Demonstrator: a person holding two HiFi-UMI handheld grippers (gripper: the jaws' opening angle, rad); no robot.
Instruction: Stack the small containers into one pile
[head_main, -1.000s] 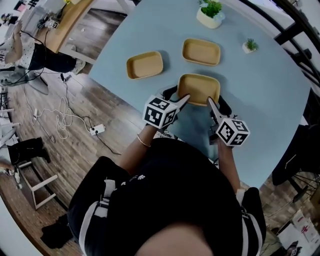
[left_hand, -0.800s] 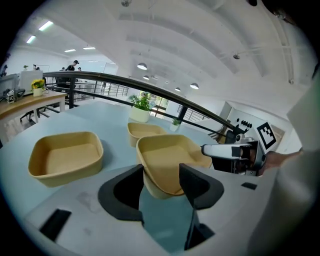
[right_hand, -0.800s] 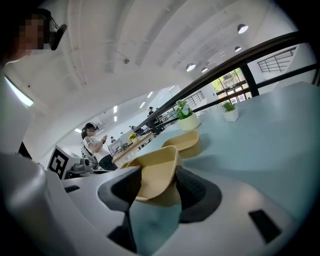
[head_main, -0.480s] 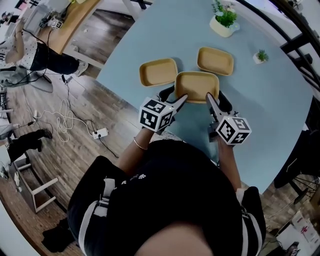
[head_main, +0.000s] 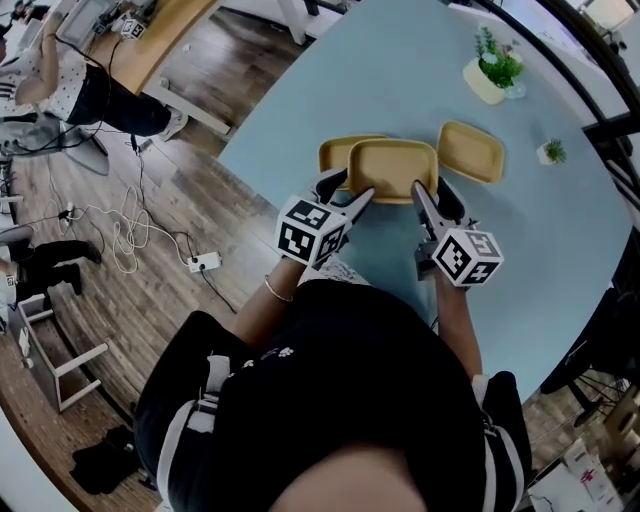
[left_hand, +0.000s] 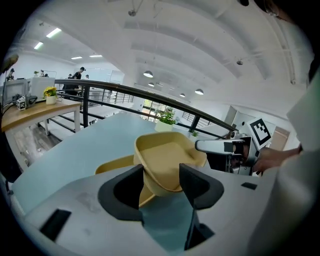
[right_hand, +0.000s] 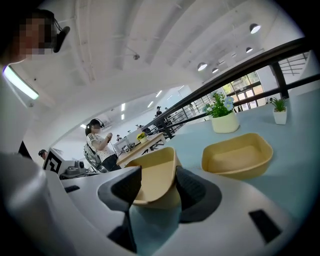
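While left hand-held gripper (head_main: 352, 188), right hand-held gripper (head_main: 430, 190) clamp it | container (head_main: 392, 165) between them

One container (head_main: 392, 168) sat clamped between the left gripper (head_main: 348, 190) and right gripper (head_main: 435, 196). A second container (head_main: 333, 155) lay just beyond the left gripper, partly beneath the first, and a third container (head_main: 470, 151) beyond the right.

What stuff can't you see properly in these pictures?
- The tray underneath: in the head view, the held tray covers most of it, and whether they touch is unclear.
- Near end of the held tray: in the left gripper view, it is hidden behind the jaws of the left gripper.
- The small plant: in the head view, it is too small to tell its kind.
- Near edge of the table: in the head view, it is hidden by the person's body.
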